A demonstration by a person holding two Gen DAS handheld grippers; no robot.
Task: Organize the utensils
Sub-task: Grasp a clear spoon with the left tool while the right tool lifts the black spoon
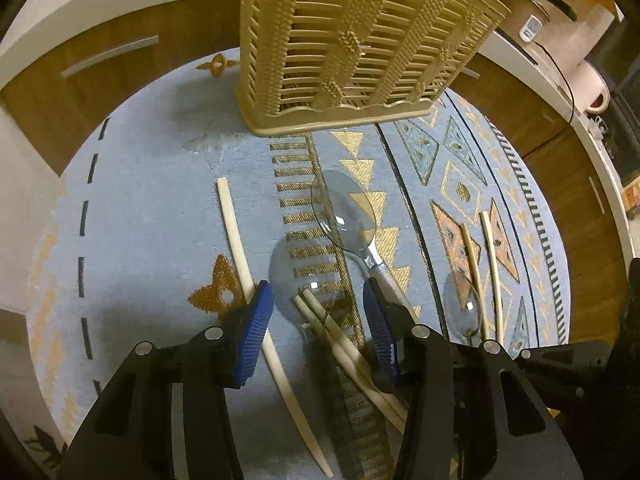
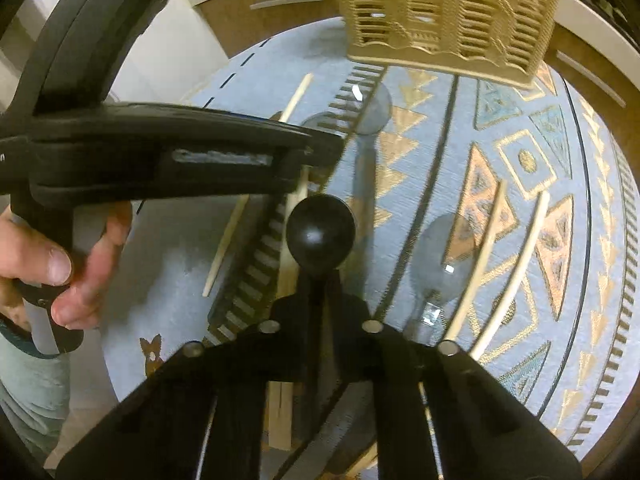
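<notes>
Utensils all loose on the patterned cloth, none visibly in the woven basket [image 1: 360,40] yet.

Going left to right across the bench: a lone chopstick [image 1: 236,240], crossed chopsticks [image 1: 320,312] over a clear spoon [image 1: 288,272], a second clear spoon [image 1: 344,208], then a third spoon [image 1: 462,304] beside two more chopsticks [image 1: 490,256]; sorting looks barely begun. The left gripper [image 1: 320,320] tilts steeply down, jaws spread astride the crossed chopsticks, pinching nothing. The right gripper [image 2: 320,264] also points steeply down, jaws pressed together; whether they pinch anything I cannot tell. A hand [image 2: 52,264] grips the left tool's handle.

Home kitchen, wooden cabinets [image 1: 104,80], patterned rug [image 1: 160,220]
</notes>
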